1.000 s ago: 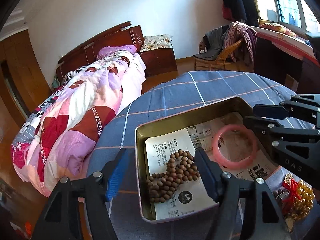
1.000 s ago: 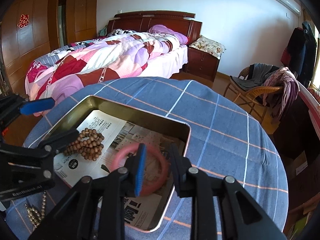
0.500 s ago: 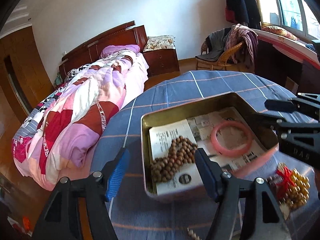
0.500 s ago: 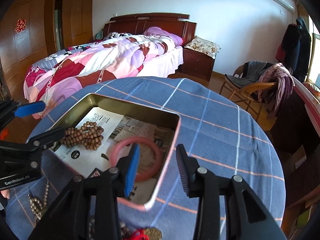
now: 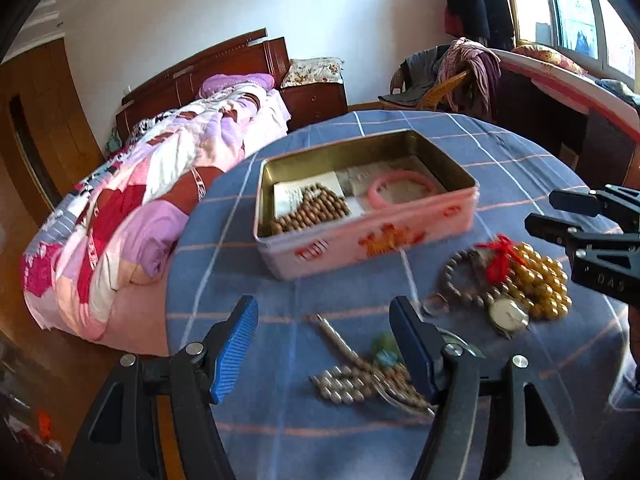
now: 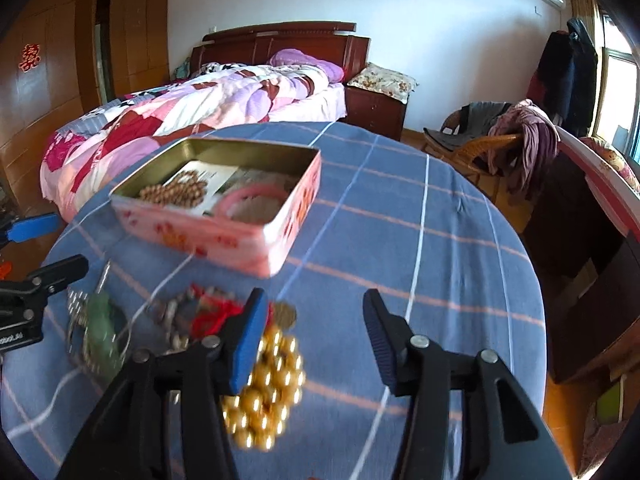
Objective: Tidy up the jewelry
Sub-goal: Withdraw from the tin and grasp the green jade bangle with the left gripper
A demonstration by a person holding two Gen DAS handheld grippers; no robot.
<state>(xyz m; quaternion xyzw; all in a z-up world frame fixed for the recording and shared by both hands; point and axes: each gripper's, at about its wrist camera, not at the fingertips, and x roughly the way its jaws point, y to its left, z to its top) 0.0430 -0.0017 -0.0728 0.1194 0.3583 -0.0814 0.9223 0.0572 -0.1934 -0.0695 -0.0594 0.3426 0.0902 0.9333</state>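
Note:
A pink tin box (image 5: 372, 236) (image 6: 224, 236) stands open on the round blue checked table (image 5: 500, 152). It holds a brown bead bracelet (image 5: 312, 210) and a pink bangle (image 5: 400, 188). Loose jewelry lies in front of the box: gold beads (image 5: 540, 280) (image 6: 264, 392) with a red tassel (image 5: 498, 260), a watch (image 5: 508, 314), a grey bead bracelet (image 5: 456, 276), a silver bead chain (image 5: 348, 380) and a green piece (image 6: 100, 332). My left gripper (image 5: 324, 344) is open and empty above the silver chain. My right gripper (image 6: 316, 340) is open and empty over the gold beads.
A bed with a patchwork quilt (image 5: 140, 208) lies beyond the table's left edge. A wicker chair with clothes (image 6: 500, 140) stands at the back right, beside a dark desk (image 6: 580, 208). Wooden wardrobes (image 6: 60, 80) line the left wall.
Both grippers have pulled back from the tin toward the table's near side. The right gripper has opened wide, leaving the pink bangle in the tin. The loose jewelry pile has come into view.

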